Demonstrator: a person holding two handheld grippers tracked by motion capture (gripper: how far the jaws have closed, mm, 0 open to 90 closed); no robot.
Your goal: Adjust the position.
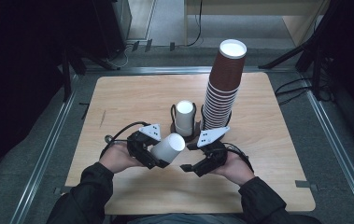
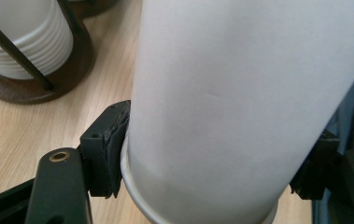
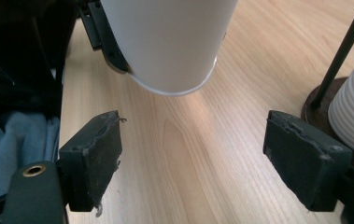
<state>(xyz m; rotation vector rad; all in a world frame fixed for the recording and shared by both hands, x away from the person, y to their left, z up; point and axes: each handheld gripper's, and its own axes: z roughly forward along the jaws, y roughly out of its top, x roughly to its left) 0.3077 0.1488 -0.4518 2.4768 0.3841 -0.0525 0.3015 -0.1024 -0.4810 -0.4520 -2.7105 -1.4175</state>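
Gripping white cup (image 1: 169,148), left gripper (image 1: 152,156) (right gripper (image 1: 194,161) jaws apart).

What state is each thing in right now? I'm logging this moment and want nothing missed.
White cup: gripped near its rim, tilted, lifted off the table.
Left gripper: shut on the white cup.
Right gripper: open, jaws wide apart, holding nothing.
White cup stack: upright in the dark wire holder.
Brown cup stack: upright, tall, leaning slightly.
Table: bare wood around the cups.
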